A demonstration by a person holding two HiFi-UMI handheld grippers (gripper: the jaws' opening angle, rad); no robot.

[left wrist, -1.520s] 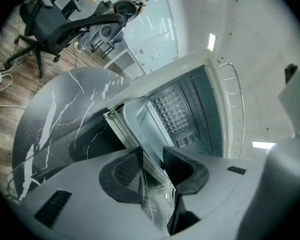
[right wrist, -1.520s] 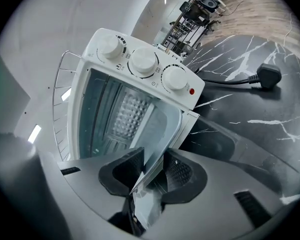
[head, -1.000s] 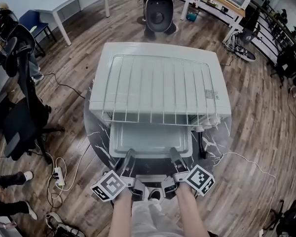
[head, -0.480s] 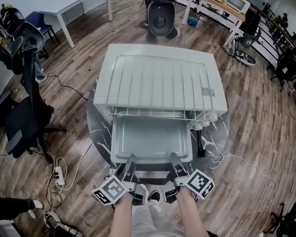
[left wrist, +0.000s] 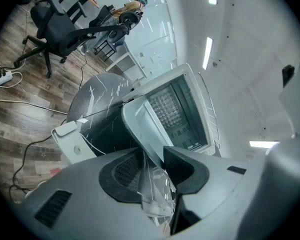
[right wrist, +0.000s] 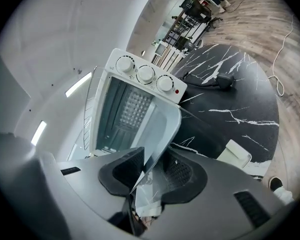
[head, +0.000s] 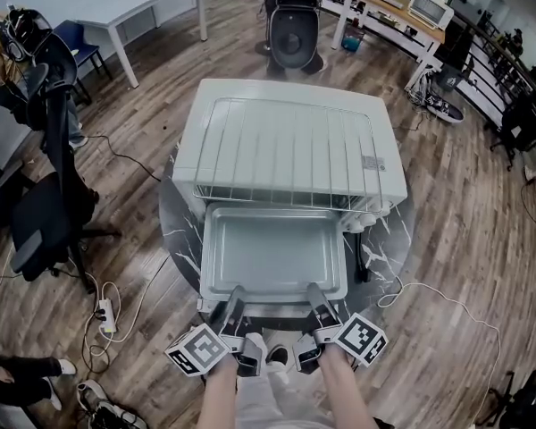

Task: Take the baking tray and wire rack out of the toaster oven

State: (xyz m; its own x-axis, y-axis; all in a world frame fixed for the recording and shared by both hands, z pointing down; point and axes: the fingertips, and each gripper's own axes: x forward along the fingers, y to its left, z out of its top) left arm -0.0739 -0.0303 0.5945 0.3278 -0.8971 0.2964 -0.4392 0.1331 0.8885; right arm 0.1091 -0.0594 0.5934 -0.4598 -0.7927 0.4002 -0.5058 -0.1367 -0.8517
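step: baking tray (head: 272,257) removal, tray mostly out of toaster oven (head: 391,172) | wire rack (head: 290,155) atop oven | left gripper (head: 230,304), right gripper (head: 317,298) both clamp tray's near rim | next: likely pull clear, keep level

Seen from the head view, the toaster oven (head: 391,164) shows only its top; its front and cavity are out of sight. The near rim of the baking tray (head: 272,253) vanishes between the jaws of the left gripper (head: 230,298) and the right gripper (head: 316,295). The black marble table (head: 177,231) is mostly covered. The person's forearms (head: 344,396) are cut off by the bottom edge. In the right gripper view, any print around the knobs (right wrist: 146,74) is too small to read.
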